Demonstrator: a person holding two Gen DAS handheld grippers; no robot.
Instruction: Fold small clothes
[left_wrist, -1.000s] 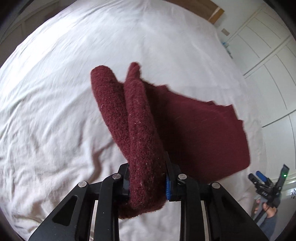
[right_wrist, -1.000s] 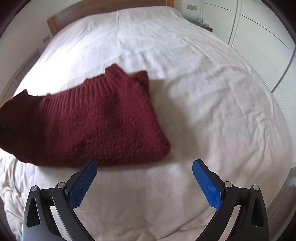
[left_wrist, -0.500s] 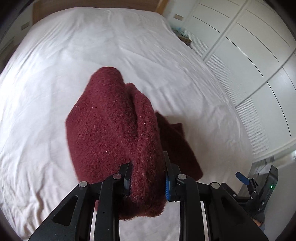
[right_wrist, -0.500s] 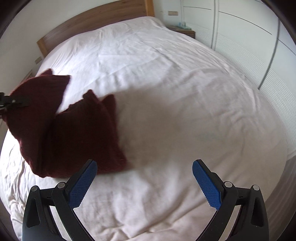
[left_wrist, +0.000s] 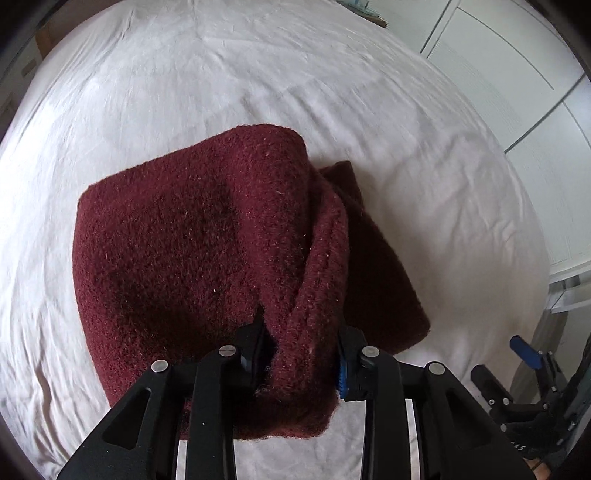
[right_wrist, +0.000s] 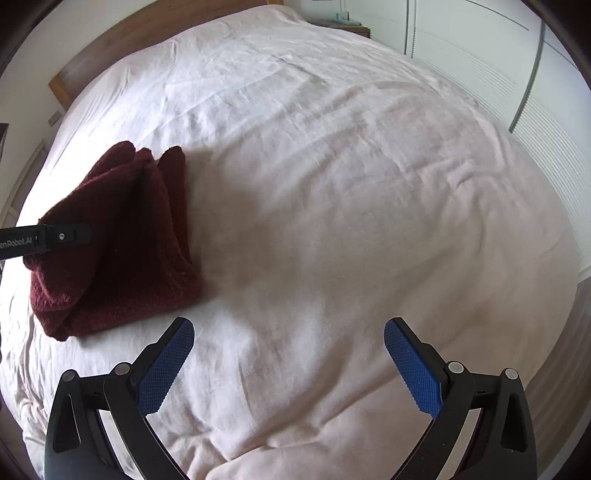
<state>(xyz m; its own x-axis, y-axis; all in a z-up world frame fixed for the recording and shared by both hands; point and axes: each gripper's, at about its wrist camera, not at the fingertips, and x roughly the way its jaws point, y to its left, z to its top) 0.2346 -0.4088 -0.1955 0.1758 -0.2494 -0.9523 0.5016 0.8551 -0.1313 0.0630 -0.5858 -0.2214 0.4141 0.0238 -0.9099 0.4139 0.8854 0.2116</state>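
Left gripper (left_wrist: 301, 347) — sweater (left_wrist: 207, 236) hem between, bed (right_wrist: 332, 184) edge.

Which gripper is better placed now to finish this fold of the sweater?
Left. The left gripper has the sweater edge between its jaws, which have just been opening. The right gripper hangs open over bare bedsheet, beside the sweater.

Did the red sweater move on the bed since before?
Yes. The red sweater spread wider toward the bed's middle before; now it is folded toward the left edge, with the left claw, just loosening, around its fold.
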